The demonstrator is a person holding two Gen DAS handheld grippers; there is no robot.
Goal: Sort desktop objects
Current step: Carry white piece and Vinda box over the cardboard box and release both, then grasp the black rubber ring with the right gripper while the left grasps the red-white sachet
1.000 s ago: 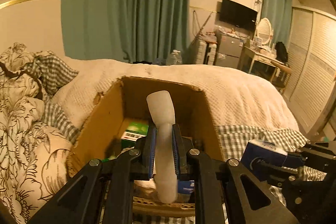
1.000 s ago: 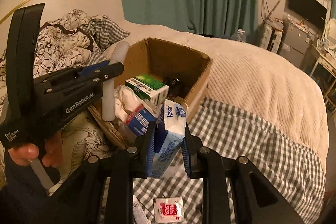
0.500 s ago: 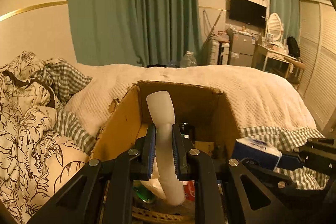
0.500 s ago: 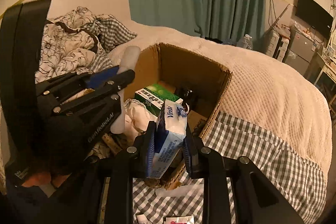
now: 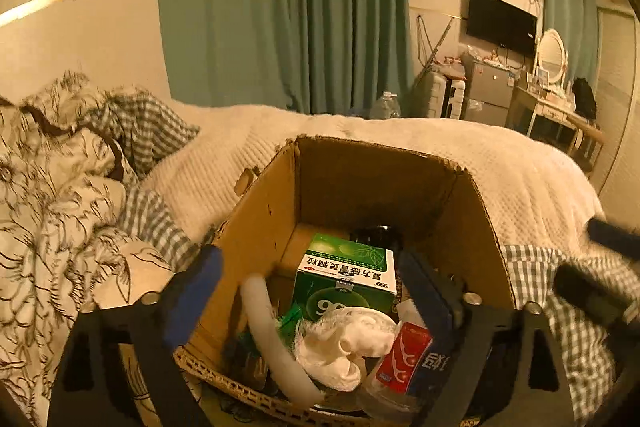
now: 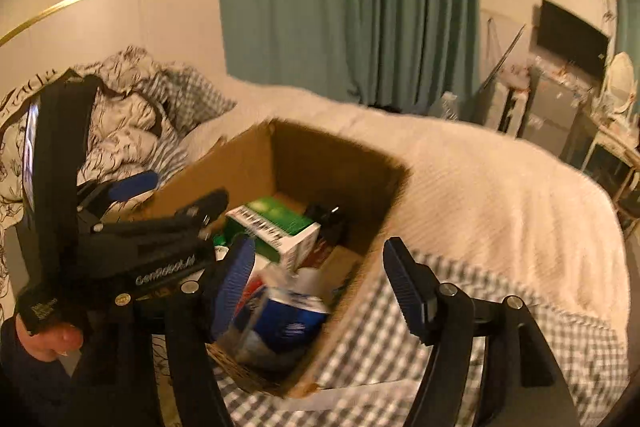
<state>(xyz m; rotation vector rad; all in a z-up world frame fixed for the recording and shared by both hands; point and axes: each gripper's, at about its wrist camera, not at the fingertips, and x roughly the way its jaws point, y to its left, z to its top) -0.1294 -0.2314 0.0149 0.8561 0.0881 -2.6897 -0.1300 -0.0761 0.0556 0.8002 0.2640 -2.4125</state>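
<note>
With tube (image 5: pixel 276 339) and tissue pack (image 6: pixel 286 315) lying in the box (image 5: pixel 376 183) on the bed (image 5: pixel 520 183), among a green carton (image 5: pixel 346 277) and other items; remaining pieces out of view. Left gripper (image 5: pixel 312 291) and right gripper (image 6: pixel 320 279) poised above, jaws wide, empty.
</note>
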